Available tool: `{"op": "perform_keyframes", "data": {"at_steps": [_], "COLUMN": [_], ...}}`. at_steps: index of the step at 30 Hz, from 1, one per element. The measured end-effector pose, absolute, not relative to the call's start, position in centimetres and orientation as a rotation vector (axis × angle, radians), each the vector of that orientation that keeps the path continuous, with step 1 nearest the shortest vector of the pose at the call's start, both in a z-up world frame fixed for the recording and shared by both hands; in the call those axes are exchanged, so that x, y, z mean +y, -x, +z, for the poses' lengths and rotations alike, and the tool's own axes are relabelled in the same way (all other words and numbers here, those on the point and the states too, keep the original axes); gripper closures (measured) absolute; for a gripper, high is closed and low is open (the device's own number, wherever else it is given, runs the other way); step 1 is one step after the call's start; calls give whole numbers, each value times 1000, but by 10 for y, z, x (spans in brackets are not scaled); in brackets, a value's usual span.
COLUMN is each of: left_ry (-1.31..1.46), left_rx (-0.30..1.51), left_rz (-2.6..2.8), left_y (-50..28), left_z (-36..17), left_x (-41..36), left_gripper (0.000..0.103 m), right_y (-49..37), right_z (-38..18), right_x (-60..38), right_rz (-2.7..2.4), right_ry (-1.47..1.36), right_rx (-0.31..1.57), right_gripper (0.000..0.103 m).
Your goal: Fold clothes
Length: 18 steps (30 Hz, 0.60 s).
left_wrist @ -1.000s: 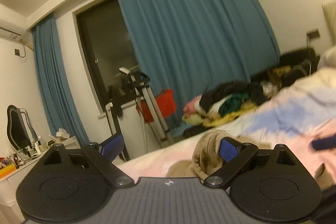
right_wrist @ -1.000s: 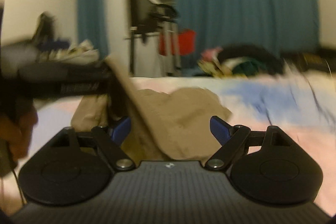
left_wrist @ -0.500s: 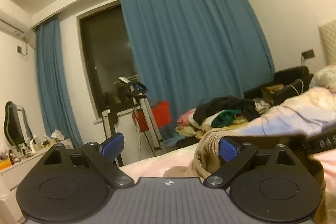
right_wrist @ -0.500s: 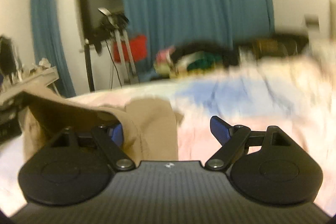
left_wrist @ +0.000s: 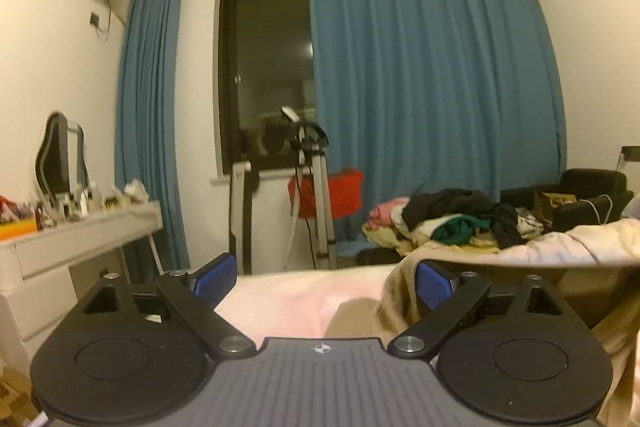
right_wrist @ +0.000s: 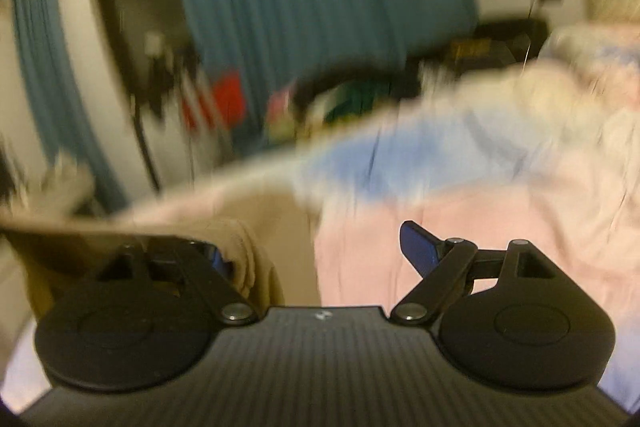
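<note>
Blue curtains [left_wrist: 432, 99] and a dark window [left_wrist: 266, 75] fill the background beyond a bed [left_wrist: 304, 293] covered in pink and blue bedding. Both tongs stand spread wide. A tan garment [left_wrist: 392, 303] hangs draped over the inner finger of each: over the right-hand finger [left_wrist: 434, 285] of the left tongs [left_wrist: 324, 279], and over the left-hand finger [right_wrist: 218, 257] of the right tongs [right_wrist: 320, 247], with a taut edge spanning between the two tools. The step in hand appears to be lifting and stretching the garment ahead of a fold. The right view is heavily blurred, so whether the cloth is hooked or merely resting cannot be confirmed. Next move: close each tool on an edge or corner, then lower the cloth flat onto the bedding ahead. Beyond the tongs lie a pile of clothes [left_wrist: 452, 219], a red bag [left_wrist: 328, 193] and a folding ladder [left_wrist: 316, 195]; left of the left tongs stands a cluttered dresser [left_wrist: 76, 227]. None obstructs the fold, but rumpled bedding ahead of the right tongs may wrinkle the cloth.
</note>
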<state>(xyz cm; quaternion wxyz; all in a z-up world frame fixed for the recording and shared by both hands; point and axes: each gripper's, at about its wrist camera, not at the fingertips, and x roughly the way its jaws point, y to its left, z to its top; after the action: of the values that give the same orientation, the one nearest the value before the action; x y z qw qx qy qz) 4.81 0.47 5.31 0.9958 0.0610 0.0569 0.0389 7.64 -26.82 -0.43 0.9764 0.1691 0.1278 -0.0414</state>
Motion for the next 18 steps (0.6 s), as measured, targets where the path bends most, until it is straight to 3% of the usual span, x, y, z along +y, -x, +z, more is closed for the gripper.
{"op": "perform_keyframes", "data": {"at_steps": [5, 13, 18], "left_ry": [-173, -237, -179], "left_rx": [207, 382, 405], "left_rz": [60, -18, -175], "left_y": [-60, -107, -123], "left_z": [37, -7, -4], "left_x": [5, -3, 0], "left_gripper": [8, 9, 6], "right_y": [-63, -68, -66], "right_z": [10, 10, 13], "right_x": [-272, -281, -277], "right_rz": [-87, -42, -23], "right_ry": [-316, -354, -324], "right_rx": [103, 136, 132], "right_gripper": [18, 18, 18]}}
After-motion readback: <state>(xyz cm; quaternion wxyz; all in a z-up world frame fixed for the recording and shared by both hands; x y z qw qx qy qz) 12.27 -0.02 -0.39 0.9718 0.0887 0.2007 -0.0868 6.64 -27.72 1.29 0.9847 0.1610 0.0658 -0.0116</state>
